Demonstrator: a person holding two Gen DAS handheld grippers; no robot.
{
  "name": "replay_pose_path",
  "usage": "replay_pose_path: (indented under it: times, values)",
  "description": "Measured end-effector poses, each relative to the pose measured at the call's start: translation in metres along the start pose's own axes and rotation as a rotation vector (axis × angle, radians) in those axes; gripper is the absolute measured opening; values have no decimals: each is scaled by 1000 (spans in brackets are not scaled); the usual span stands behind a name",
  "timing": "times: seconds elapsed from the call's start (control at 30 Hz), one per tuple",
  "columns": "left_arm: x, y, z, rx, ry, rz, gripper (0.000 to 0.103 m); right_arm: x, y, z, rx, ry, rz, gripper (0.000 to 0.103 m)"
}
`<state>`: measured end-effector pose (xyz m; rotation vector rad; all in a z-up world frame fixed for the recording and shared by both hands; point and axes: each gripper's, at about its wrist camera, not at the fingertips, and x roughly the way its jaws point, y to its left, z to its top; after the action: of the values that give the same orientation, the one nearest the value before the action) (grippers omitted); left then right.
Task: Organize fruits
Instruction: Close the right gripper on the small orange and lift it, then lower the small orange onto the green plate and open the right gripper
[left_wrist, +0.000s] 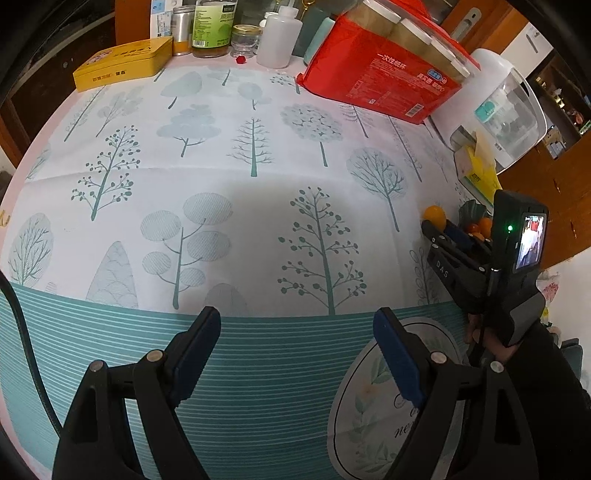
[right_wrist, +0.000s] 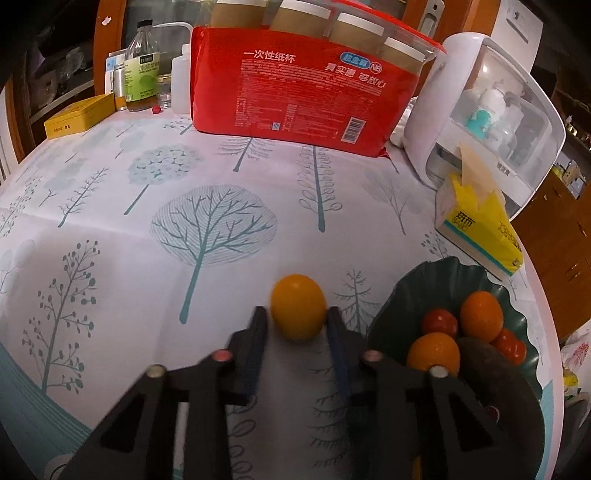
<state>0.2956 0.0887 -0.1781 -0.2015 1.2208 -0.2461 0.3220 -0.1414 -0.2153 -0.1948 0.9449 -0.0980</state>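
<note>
A yellow-orange round fruit (right_wrist: 298, 306) rests on the tree-print tablecloth (right_wrist: 207, 221). My right gripper (right_wrist: 296, 313) is shut on it, one pad against each side. Just to the right sits a dark green wavy bowl (right_wrist: 391, 306) holding two oranges (right_wrist: 481, 315), small red tomatoes (right_wrist: 439, 321) and a dark avocado (right_wrist: 495, 373). The left wrist view shows the same fruit (left_wrist: 433, 214) at the right gripper's tips, with the bowl (left_wrist: 471, 208) behind. My left gripper (left_wrist: 297, 317) hangs open over the striped border of the cloth, nothing between its fingers.
A red pack of paper cups (right_wrist: 295, 85) leans at the back. A white appliance (right_wrist: 480, 122) and a yellow tissue box (right_wrist: 476, 225) stand at the right edge. A yellow tin (left_wrist: 123, 62) and several bottles (left_wrist: 208, 26) line the far left.
</note>
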Motion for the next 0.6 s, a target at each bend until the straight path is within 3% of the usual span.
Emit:
replay_pose_path:
  times: [0.3,0.6]
  values:
    - [-6,3,-2,-16,-27,0,84,-5,5,1,-11,1,13,28]
    - [-20,-7,-8,15,-51,-23,84,-40,-6,2,43,-47,-6,28]
